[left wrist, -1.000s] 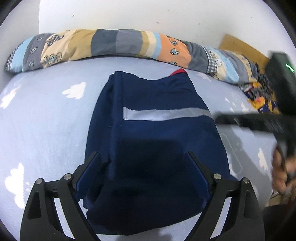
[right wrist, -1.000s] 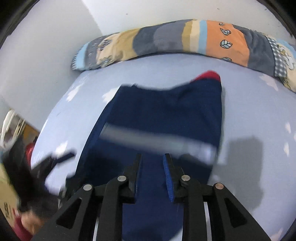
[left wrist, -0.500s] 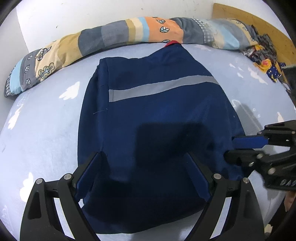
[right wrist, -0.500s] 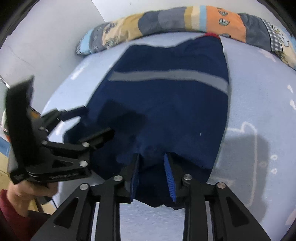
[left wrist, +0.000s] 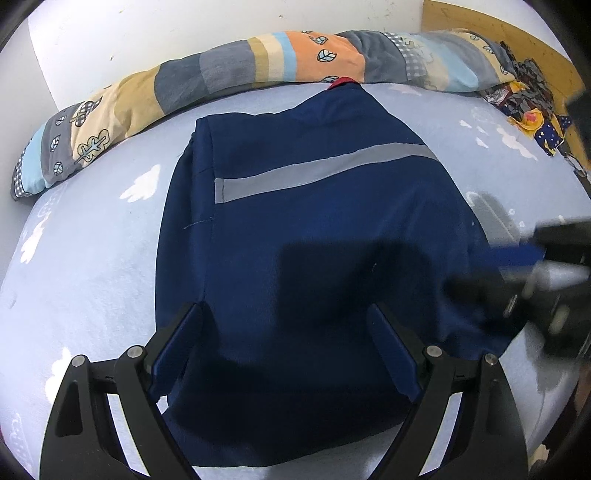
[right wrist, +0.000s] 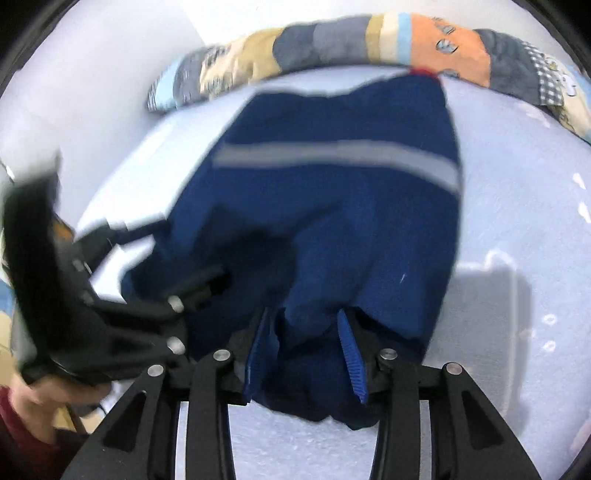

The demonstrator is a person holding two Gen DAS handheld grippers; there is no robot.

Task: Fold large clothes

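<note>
A navy garment (left wrist: 314,236) with a grey reflective stripe (left wrist: 325,171) lies folded flat on the light blue bed. My left gripper (left wrist: 286,343) is open wide, its jaws standing over the garment's near edge with cloth beneath them. My right gripper (right wrist: 304,341) is open about halfway, its blue pads either side of a bunched fold at the garment's (right wrist: 351,229) near right corner. It shows blurred in the left wrist view (left wrist: 524,258) at the garment's right edge. The left gripper shows blurred in the right wrist view (right wrist: 110,295).
A long patchwork bolster (left wrist: 258,70) lies along the wall behind the garment. A crumpled patterned cloth (left wrist: 532,107) sits at the far right by a wooden headboard (left wrist: 498,26). The bed sheet (left wrist: 81,258) has white cloud prints.
My right gripper has opened from nearly shut to about halfway and sits at the garment's near corner. My left gripper stays open over the near edge, and its view has shifted slightly closer.
</note>
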